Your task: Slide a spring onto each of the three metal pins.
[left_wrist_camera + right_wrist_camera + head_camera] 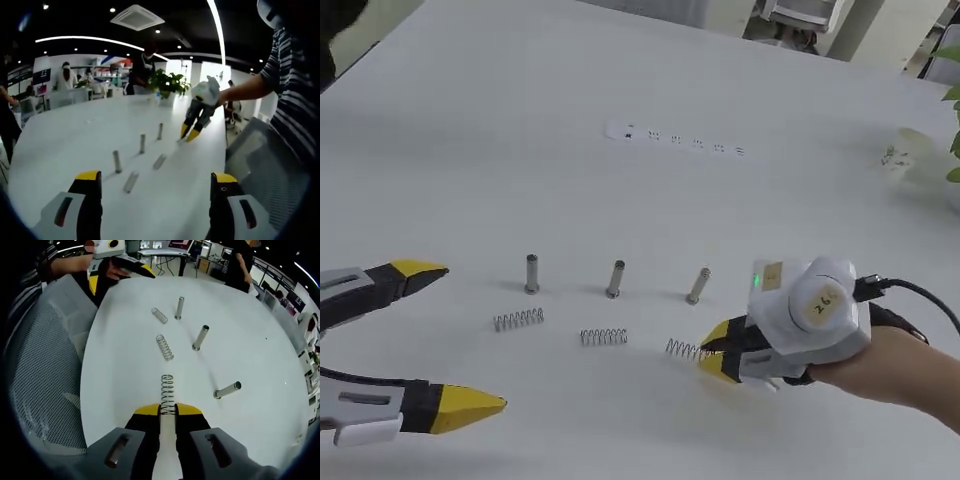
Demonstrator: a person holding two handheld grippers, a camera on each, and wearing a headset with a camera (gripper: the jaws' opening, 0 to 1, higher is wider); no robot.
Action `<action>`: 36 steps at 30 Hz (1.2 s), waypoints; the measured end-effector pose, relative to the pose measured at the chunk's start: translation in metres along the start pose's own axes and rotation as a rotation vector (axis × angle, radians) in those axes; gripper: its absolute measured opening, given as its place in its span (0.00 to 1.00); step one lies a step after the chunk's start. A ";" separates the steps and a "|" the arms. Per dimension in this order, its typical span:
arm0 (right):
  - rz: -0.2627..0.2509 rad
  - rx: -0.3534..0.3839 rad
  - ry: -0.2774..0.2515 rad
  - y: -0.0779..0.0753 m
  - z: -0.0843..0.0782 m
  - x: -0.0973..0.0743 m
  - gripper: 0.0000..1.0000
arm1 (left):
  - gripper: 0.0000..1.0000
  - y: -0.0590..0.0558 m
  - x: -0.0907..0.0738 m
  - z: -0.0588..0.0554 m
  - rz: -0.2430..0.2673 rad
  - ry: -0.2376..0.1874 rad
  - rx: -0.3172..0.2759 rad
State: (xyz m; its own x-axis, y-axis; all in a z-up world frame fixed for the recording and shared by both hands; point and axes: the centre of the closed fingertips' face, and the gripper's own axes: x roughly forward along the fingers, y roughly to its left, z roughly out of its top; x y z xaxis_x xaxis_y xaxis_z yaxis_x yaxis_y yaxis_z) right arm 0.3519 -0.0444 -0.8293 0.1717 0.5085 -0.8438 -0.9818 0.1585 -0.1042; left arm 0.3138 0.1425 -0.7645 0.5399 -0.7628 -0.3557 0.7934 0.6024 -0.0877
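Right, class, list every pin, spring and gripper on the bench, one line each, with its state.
Left pin: upright, bare.
Middle pin: upright, bare.
Right pin: upright, bare.
Left spring: lying flat, free.
Middle spring: lying flat, free.
Right spring: lying flat, end gripped by right gripper.
Left gripper: open, empty.
Right gripper: shut on right spring.

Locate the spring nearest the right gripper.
In the head view the spring is the rightmost of three. It lies just in front of the rightmost pin, with its right end between the right gripper's jaws.
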 end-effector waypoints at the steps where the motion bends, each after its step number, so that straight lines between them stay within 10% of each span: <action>1: 0.002 -0.008 -0.010 0.001 0.005 -0.002 0.08 | 0.86 -0.002 0.002 0.001 -0.008 -0.001 0.000; 14: 0.014 -0.123 -0.079 0.016 0.048 -0.010 0.08 | 0.73 -0.015 0.024 0.010 -0.130 -0.024 0.001; 36: 0.019 -0.195 -0.113 0.029 0.074 -0.016 0.08 | 0.36 -0.046 0.068 0.032 -0.328 -0.075 -0.001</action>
State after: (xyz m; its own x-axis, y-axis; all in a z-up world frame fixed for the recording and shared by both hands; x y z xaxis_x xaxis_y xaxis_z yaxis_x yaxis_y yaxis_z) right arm 0.3262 0.0148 -0.7798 0.1498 0.6032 -0.7834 -0.9802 -0.0131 -0.1974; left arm 0.3231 0.0553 -0.7545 0.2752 -0.9312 -0.2391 0.9280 0.3222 -0.1870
